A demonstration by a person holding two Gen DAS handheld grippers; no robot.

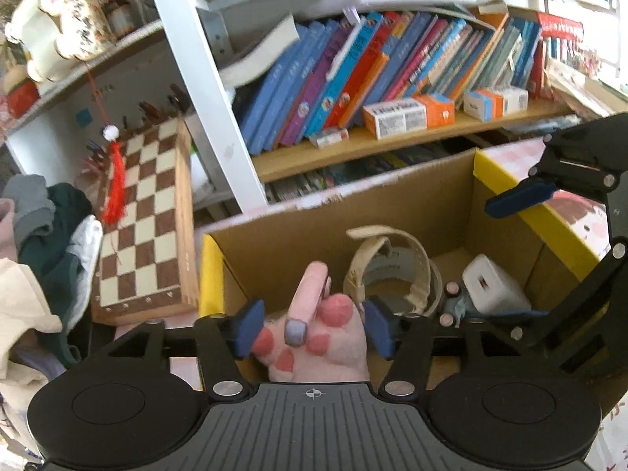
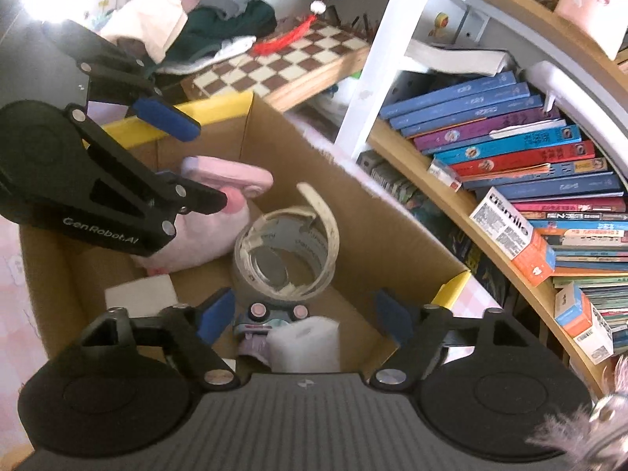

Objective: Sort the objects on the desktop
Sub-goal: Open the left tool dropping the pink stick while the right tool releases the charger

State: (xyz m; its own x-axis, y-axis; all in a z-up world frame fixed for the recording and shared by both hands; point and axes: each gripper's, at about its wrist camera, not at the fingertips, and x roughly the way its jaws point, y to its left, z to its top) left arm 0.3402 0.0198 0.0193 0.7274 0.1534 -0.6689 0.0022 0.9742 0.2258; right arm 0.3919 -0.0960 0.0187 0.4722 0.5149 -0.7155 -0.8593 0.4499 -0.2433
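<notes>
The pink plush paw-shaped toy (image 1: 314, 333) lies in the brown cardboard box with yellow edges (image 1: 298, 243), directly between the blue pads of the left gripper (image 1: 314, 329), whose jaws stand apart and do not press it. The right gripper (image 2: 306, 316) hovers wide over the same box, above a white charger block (image 2: 304, 343), a small pastel toy car (image 2: 271, 316) and a roll of clear tape (image 2: 286, 259).

box (image 2: 353, 216): matt brown cardboard
plush toy (image 1: 325, 337): soft pink cloth
tape roll (image 2: 286, 251): glossy, papery
chessboard (image 1: 145, 219): polished wood
charger (image 1: 494, 286): smooth white plastic
</notes>
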